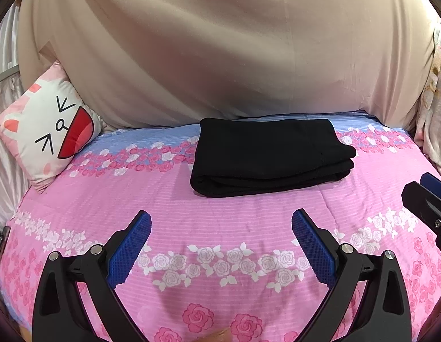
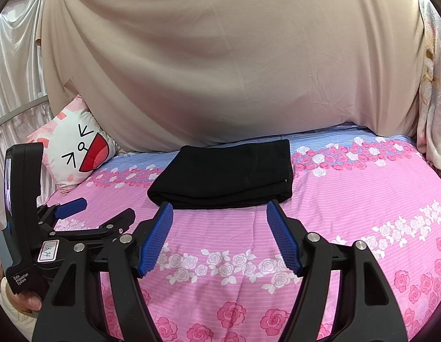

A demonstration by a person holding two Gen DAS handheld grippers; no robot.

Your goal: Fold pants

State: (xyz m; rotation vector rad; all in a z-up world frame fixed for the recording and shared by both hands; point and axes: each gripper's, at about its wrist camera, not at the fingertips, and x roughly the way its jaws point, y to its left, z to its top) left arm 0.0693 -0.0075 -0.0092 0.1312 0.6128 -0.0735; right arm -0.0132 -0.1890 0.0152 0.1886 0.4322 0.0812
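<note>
two sets of tongs fill the foreground, both spread apart and grasping nothing. the left tongs (image 1: 221, 225) hang over a pink bedspread (image 1: 249, 216) printed with roses, their blue ribbed pads (image 1: 129, 248) well separated. the right tongs (image 2: 220, 216) hover likewise, tips close to the near edge of the pants without touching them. in the right wrist view, a person's hand (image 2: 31, 302) grips the left tool's handle at the lower left. beyond both, black pants (image 1: 266, 156) lie folded into a thick neat rectangle on the bed, toward its far side. further left, a white and pink cartoon cat pillow (image 1: 46, 134) leans at the bed's edge. behind everything hangs a beige sheet (image 1: 234, 42).
</note>
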